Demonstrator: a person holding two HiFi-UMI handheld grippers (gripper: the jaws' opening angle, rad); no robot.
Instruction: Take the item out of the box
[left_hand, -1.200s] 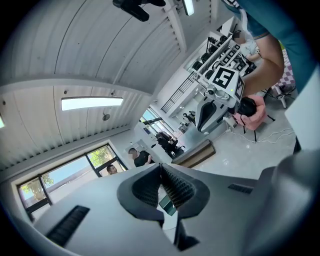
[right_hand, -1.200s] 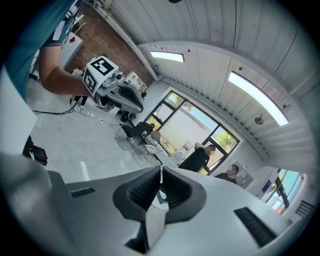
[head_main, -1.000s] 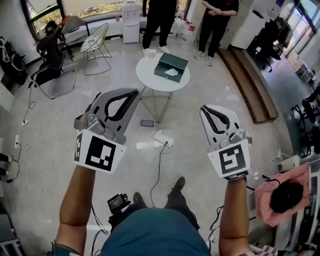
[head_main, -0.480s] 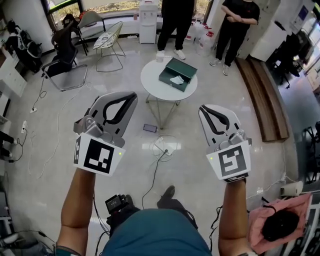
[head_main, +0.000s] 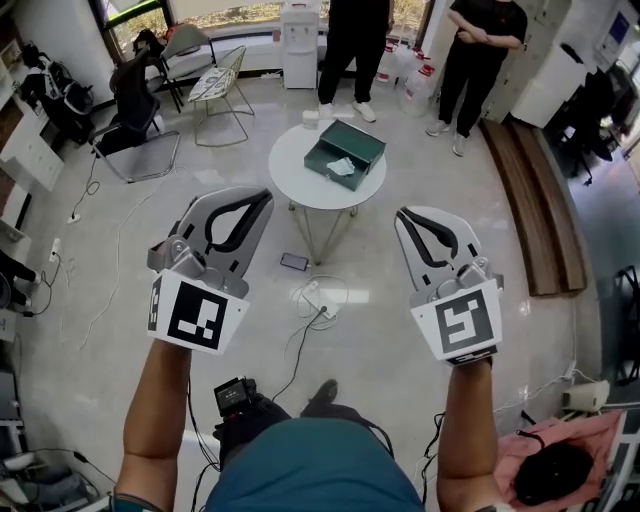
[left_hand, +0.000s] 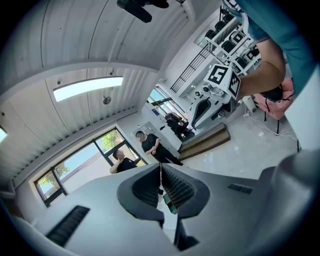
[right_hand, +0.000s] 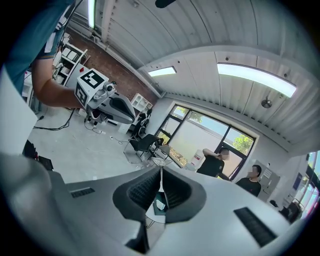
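A dark green box (head_main: 347, 153) lies open on a small round white table (head_main: 296, 184) some way ahead, with a white item (head_main: 340, 167) in it. My left gripper (head_main: 264, 196) and right gripper (head_main: 402, 216) are held up side by side, well short of the table, both shut with nothing in them. In the left gripper view the jaws (left_hand: 160, 171) meet, and a bit of the green box (left_hand: 168, 202) shows through the gap below. The right gripper view shows its jaws (right_hand: 161, 175) closed too, with the box (right_hand: 159, 204) beyond them.
Two people (head_main: 478, 60) stand past the table beside a water dispenser (head_main: 300, 45). Chairs (head_main: 215, 85) are at the back left. Cables, a power strip (head_main: 321, 313) and a phone (head_main: 294, 262) lie on the floor. A wooden platform (head_main: 535, 210) runs along the right.
The person carrying the grippers has stepped forward: the table and box sit lower in the head view. Both grippers stay shut and hold the same pose.
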